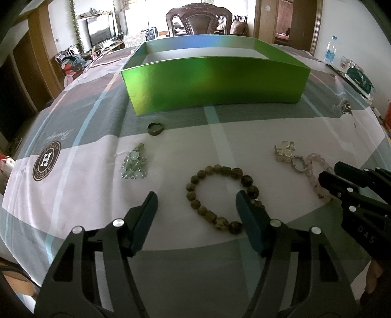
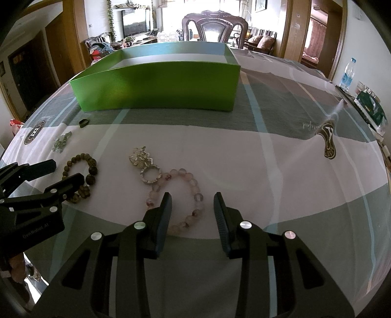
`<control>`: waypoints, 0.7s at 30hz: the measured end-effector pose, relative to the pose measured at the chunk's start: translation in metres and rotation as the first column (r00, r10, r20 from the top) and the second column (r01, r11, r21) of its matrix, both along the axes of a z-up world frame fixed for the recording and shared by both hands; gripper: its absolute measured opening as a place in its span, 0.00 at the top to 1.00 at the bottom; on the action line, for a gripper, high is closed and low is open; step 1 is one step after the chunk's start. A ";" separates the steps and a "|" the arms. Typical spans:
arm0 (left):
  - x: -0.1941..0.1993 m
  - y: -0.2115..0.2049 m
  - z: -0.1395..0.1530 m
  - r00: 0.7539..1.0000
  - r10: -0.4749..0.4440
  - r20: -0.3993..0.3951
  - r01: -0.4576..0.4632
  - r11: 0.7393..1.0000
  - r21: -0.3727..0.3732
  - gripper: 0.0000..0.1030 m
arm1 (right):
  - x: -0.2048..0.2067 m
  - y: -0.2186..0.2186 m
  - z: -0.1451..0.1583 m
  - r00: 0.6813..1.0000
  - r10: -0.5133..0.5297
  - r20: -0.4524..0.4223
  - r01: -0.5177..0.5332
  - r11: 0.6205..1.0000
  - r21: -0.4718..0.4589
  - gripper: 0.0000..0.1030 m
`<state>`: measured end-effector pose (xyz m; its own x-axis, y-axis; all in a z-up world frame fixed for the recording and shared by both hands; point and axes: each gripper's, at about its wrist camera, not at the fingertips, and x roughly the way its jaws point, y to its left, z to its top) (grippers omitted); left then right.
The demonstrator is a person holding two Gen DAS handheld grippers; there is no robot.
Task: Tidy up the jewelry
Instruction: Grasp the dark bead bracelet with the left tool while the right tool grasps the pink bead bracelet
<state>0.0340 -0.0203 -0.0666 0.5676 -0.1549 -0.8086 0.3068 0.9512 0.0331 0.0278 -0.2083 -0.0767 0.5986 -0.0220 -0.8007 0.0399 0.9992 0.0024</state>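
I held both hand-held grippers low over the tabletop (image 1: 171, 137), each with its jaws spread and nothing between them. The left hand-held gripper (image 1: 196, 198) hovered at the brown bracelet (image 1: 217, 195), a loop of dark wooden beads lying flat on the checked cloth; its right finger (image 1: 249, 215) covered the loop's near-right beads, though I could not tell whether it touched them. The right hand-held gripper (image 2: 193, 203) hung over the near side of the pink bracelet (image 2: 180, 195), its fingers straddling the pale beads. Just beyond the pink bracelet lay a silver ring (image 2: 151, 175) touching a silver flower brooch (image 2: 140, 156). To the far left of the brown bracelet sat a pale green pendant (image 1: 134, 164), and farther still a dark ring (image 1: 155, 128), upright near the box. The green box (image 1: 215, 80) stood open at the far middle of the tabletop, well apart from all the jewelry; the part of its white floor I could see was bare. A wooden chair (image 1: 198, 20) stood behind it.
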 end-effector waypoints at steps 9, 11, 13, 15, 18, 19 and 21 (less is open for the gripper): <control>-0.003 -0.010 0.004 0.998 -0.059 -0.016 0.059 0.998 -0.018 0.92 | 0.002 0.004 0.003 1.000 0.025 -0.009 -0.025 1.000 0.014 0.92; 0.000 -0.009 0.005 0.998 -0.059 -0.024 0.058 0.998 -0.029 0.92 | 0.003 0.002 0.005 1.000 0.024 -0.005 -0.024 1.000 0.014 0.92; 0.000 -0.005 0.009 0.999 -0.051 -0.014 0.051 0.998 -0.036 0.92 | 0.003 0.000 0.011 1.000 0.019 0.011 -0.019 1.000 0.008 0.92; 0.000 0.001 0.015 0.999 -0.047 -0.003 0.047 0.998 -0.048 0.92 | 0.004 -0.002 0.020 0.999 0.014 0.035 -0.014 1.000 -0.001 0.92; 0.003 0.006 0.032 0.999 -0.049 0.020 0.051 0.996 -0.074 0.92 | 0.005 -0.005 0.037 0.997 0.013 0.081 -0.011 1.000 -0.022 0.92; 0.006 0.007 0.039 0.998 -0.048 0.034 0.051 0.996 -0.078 0.92 | 0.007 -0.006 0.045 0.995 0.012 0.102 -0.009 1.000 -0.030 0.92; 0.009 0.009 0.053 0.997 -0.046 0.058 0.051 0.995 -0.086 0.92 | 0.009 -0.007 0.058 0.991 0.012 0.136 -0.006 0.999 -0.044 0.92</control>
